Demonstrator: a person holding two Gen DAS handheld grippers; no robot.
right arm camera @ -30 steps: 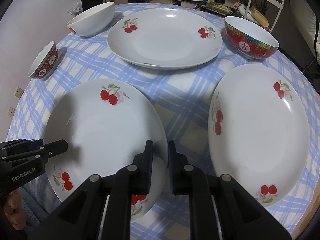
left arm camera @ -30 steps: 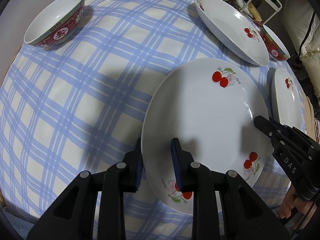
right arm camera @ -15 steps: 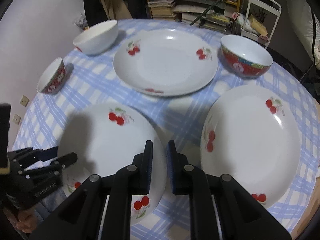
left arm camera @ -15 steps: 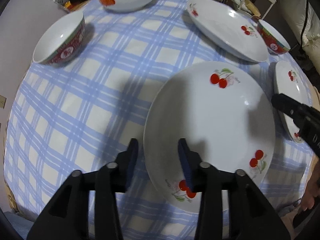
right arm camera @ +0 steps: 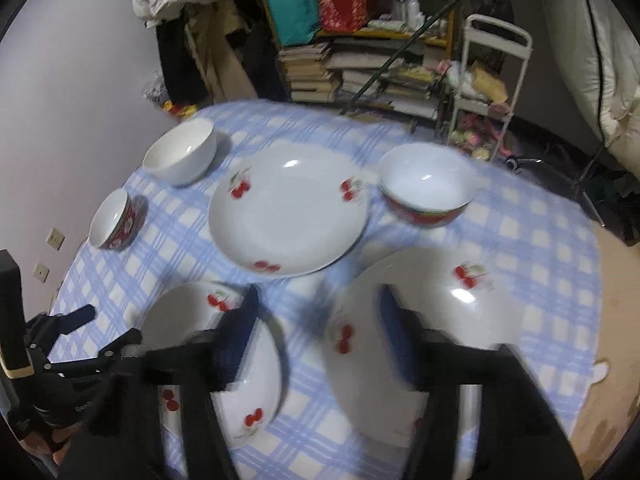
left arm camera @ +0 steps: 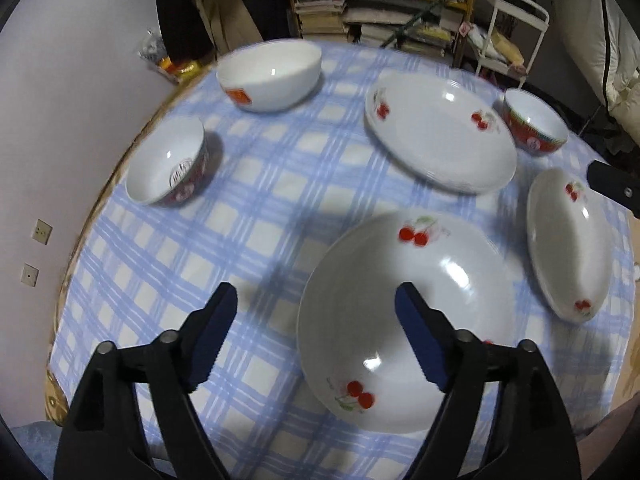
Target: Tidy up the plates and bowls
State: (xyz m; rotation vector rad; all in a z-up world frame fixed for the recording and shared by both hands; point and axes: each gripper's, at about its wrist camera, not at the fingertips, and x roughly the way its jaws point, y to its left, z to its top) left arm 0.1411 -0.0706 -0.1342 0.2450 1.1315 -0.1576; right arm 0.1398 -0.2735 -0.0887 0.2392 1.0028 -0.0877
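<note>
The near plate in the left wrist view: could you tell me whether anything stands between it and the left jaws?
Nothing visible does. The near plate lies bare on the tablecloth, and the left gripper hangs above its rim, jaws opening with nothing between them.

- Cherry-print plate (left arm camera: 404,304) under the left gripper (left arm camera: 316,320): glossy, smooth glazed ceramic.
- Tablecloth (left arm camera: 256,216) beyond the fingers: matt blue-and-white checked cloth.
- Gripper pads (left arm camera: 420,344): blue, ridged; arms appear to be matt black plastic.
- White bowl (right arm camera: 180,152), far left of the right gripper (right arm camera: 316,336): glossy glaze.
</note>
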